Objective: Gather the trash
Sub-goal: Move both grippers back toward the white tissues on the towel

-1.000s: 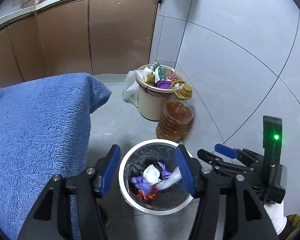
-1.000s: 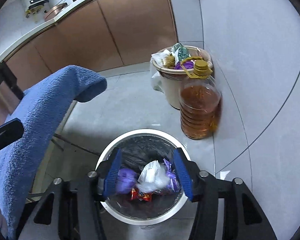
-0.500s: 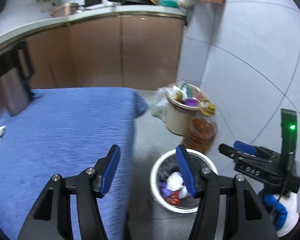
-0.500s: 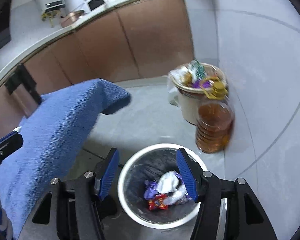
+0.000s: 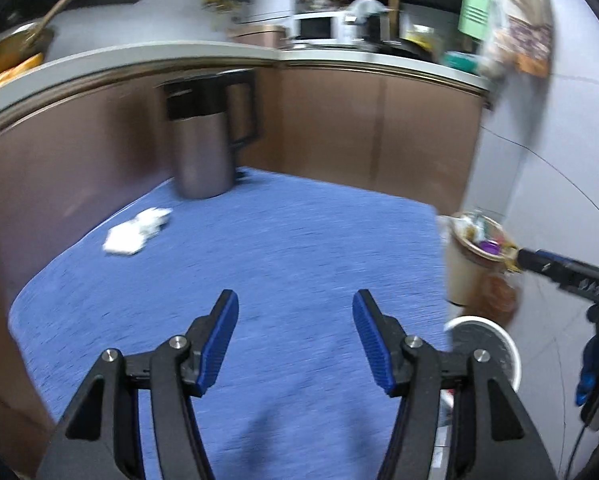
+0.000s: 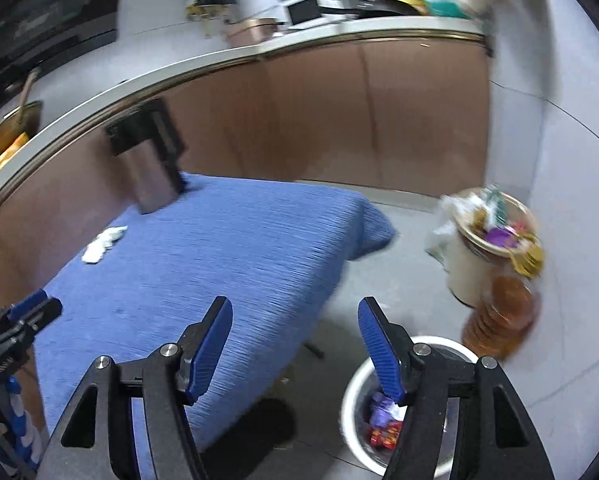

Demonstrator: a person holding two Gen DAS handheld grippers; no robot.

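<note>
Crumpled tissue (image 5: 137,231) upper left on blue cloth (image 5: 299,248), likely next pickup; left gripper (image 5: 295,338) and right gripper (image 6: 295,346) both empty, jaws opening; bin (image 6: 357,392) lower right.

A crumpled tissue (image 5: 135,232) lies on the table (image 5: 299,248) near its far left corner, before the kettle (image 5: 203,140); the bin (image 6: 357,396) stands off the right edge.

light: dim indoor | blur: motion-smeared | edges: fisheye-bent, dark corners
</note>
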